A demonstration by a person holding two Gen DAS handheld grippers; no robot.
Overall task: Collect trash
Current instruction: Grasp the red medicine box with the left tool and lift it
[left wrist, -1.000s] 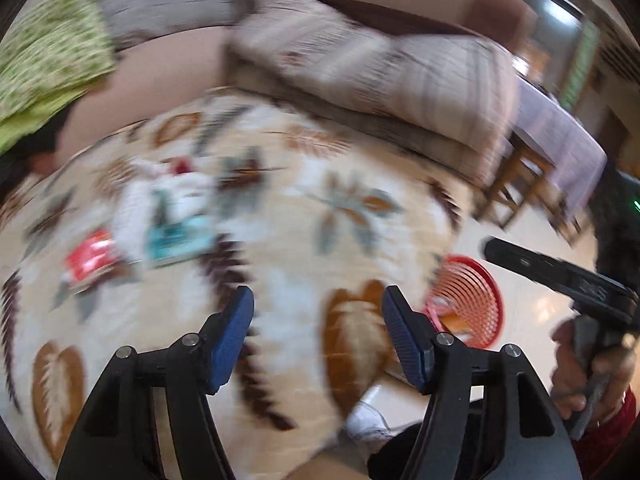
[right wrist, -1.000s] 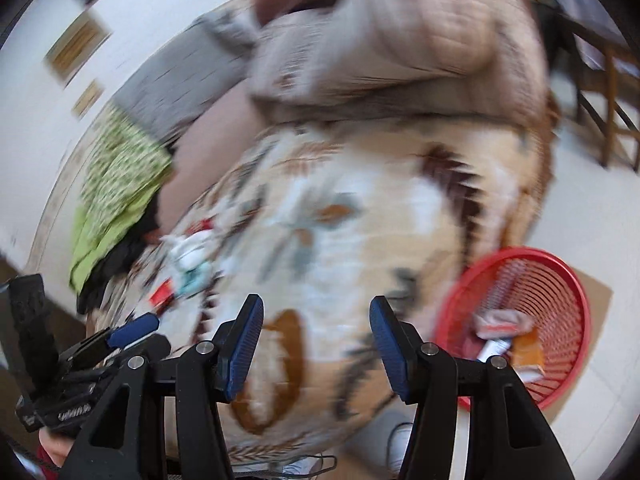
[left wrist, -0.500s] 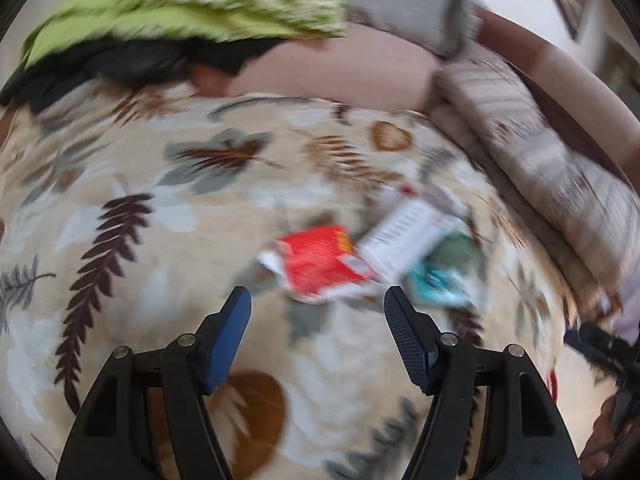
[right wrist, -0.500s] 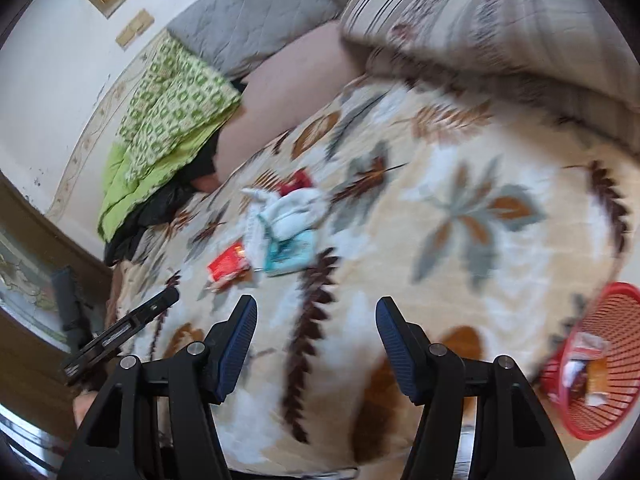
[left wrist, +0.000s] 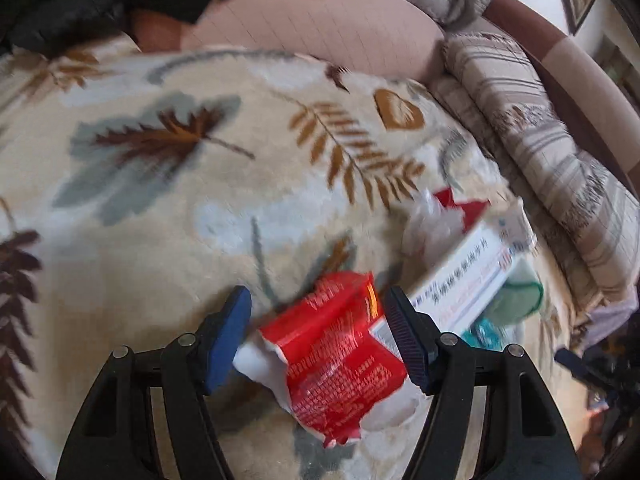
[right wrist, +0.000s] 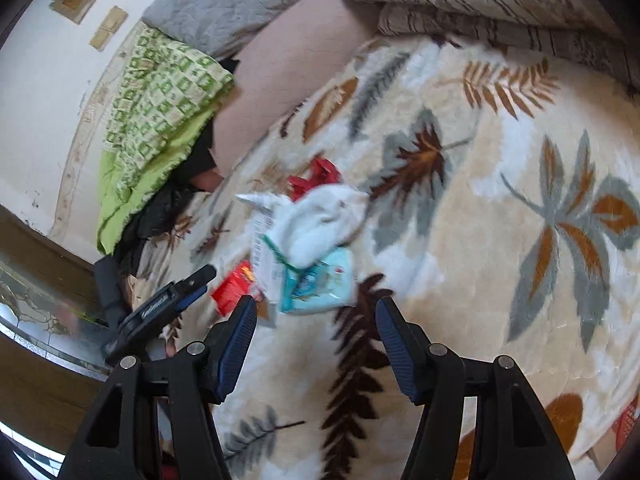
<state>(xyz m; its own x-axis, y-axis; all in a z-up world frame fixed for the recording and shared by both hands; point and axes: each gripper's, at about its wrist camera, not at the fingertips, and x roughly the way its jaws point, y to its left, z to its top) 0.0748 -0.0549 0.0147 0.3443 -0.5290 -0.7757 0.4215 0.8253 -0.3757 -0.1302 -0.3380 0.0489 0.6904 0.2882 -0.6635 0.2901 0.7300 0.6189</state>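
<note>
Leaf-patterned blanket (left wrist: 168,208) covers the bed, with pillows and a green cloth (right wrist: 160,92) along its far edge. Most of the trash is uncollected, lying in a loose heap near the middle of the bed: a red wrapper (left wrist: 340,356), a white box (left wrist: 464,280), a white bag (right wrist: 320,220), a teal packet (right wrist: 320,284) and a red scrap (right wrist: 316,176). At the bed's right edge a sliver of a red basket (right wrist: 628,416) shows; its contents are out of sight. The left tool (left wrist: 320,340) is spread wide with the red wrapper between its pads, not yet pinched. The right tool (right wrist: 316,340) is also wide and empty, hovering near the teal packet. Judging from this, the collecting has much left: every visible piece awaits a grasp and a trip to the basket
</note>
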